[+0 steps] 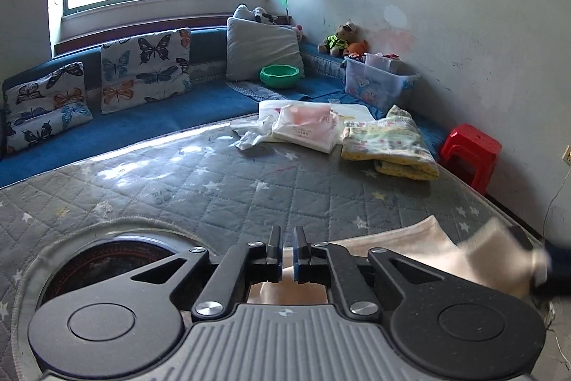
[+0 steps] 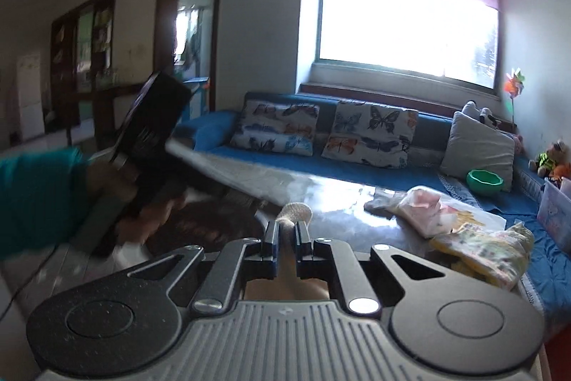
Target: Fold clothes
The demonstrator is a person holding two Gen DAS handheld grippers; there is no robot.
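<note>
Both grippers are up over the bed here; the left gripper (image 1: 285,254) has its fingers drawn close on the edge of a cream garment (image 1: 410,249), which trails off to the right above the grey star-quilted mattress (image 1: 214,188); the right gripper (image 2: 285,238) is pinched on the same pale cloth, a bunched tuft (image 2: 295,211) poking up between its fingers. By the look of it, this fabric is light, soft and floppy; it will sag wherever it is not held, so corners or hem edges are the sensible places to grip, pulled taut between the two tools. Further back sit a folded yellow floral cloth (image 1: 390,145) and a white plastic packet (image 1: 307,127); the packet carries small print, too blurred to read; no other label is legible.
</note>
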